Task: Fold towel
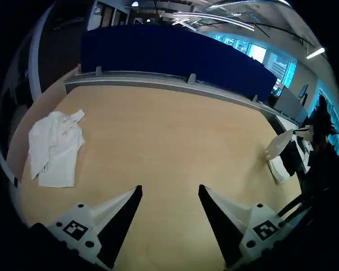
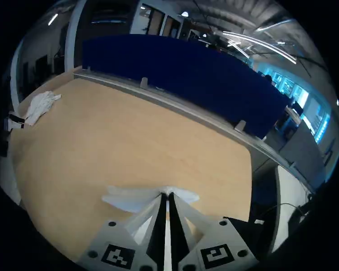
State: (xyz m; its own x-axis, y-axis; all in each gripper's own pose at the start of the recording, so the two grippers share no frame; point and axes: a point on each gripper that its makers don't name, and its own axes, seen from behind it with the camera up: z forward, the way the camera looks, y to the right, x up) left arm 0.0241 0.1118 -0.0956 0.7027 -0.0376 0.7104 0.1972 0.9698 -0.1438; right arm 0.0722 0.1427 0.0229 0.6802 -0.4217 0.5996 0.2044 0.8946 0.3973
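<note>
Over the table [image 1: 169,126], on the side away from the blue partition [image 1: 169,52], left gripper [image 1: 170,186] hung open. Fingers were wide apart, nothing between them, bare wood showing in the gap. Black-and-white marker tags [image 1: 75,229] sat on both fingers.

Crumpled white cloth [image 1: 54,149] lay flat on the table short of the partition's left end, well apart from the left gripper. It was bunched and uneven, with one corner sticking out toward the partition.

Off the partition's right end, at the table's edge, left gripper view showed the towel [image 1: 279,143] with part of it raised off the surface. A person's dark sleeve [image 1: 323,153] was just beside it. Too small there to tell how it was held.

Right gripper view: right gripper [image 2: 167,194] was closed on the towel [image 2: 129,198]. Fingers were almost together with a thin white strip pinched between them. The towel fanned out to both sides of the tips, more of it on the side toward the partition's [image 2: 178,67] left end, and lay low over the table [image 2: 101,144].

Same view put the crumpled white cloth [image 2: 39,105] far off near the partition's left end, well apart from the towel, with a wide stretch of wood between them. A small black-and-white object lay just beside that cloth on the side away from the partition. Couldn't tell what it was.
</note>
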